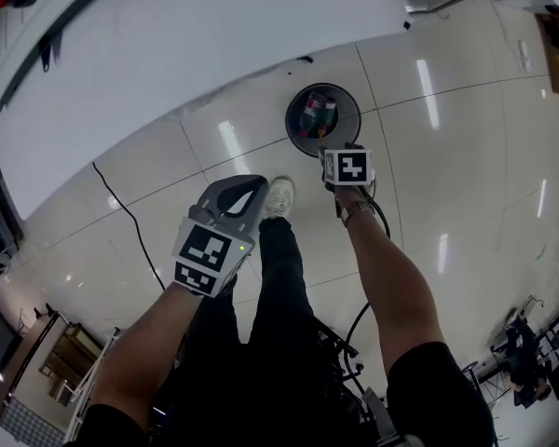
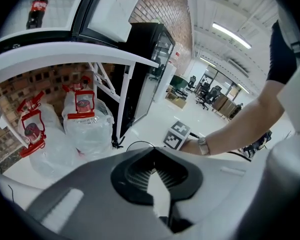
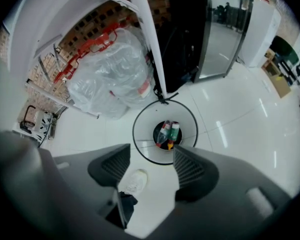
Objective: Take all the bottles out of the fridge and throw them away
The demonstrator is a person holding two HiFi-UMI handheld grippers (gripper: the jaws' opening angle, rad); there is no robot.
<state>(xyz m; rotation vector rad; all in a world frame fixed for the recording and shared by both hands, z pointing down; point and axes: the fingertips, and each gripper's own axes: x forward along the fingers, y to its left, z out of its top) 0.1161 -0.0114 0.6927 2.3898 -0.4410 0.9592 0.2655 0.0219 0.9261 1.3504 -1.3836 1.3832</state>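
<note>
**Inspector:** What is the state of the right gripper point(image 3: 151, 154)?

**Assessor:** Its jaws stand wide apart with nothing between the pads. It points steeply down. In its own view the round bin point(image 1: 296, 133) lies directly below, its far rim showing between the two jaw tips at frame centre.

**Inspector:** And the contents of the bin?

**Assessor:** Bottles point(image 3: 167, 133) lie at the bottom, side by side. One has a red label and one a green. I cannot confirm an exact count.

**Inspector:** The left gripper point(image 2: 152, 156)?

**Assessor:** Its jaws are drawn together, the tips meeting, and it carries nothing. In the head view it sits left of centre, well apart from the bin, beside the person's white shoe point(image 1: 279, 196).

**Inspector:** Where is the fridge?

**Assessor:** The black glass-door fridge point(image 2: 152, 59) stands at upper centre of the left gripper view. No shelf contents can be made out.

**Inspector:** Any other bottles?

**Assessor:** One cola bottle point(image 2: 37, 6) with a red label stands upright at the upper left of the left gripper view, on a white table point(image 1: 214, 35).

**Inspector:** What is below that table?

**Assessor:** Large water jugs point(image 2: 82, 119) wrapped in clear plastic, with red handles, stand on the floor at lower left of that view.
</note>
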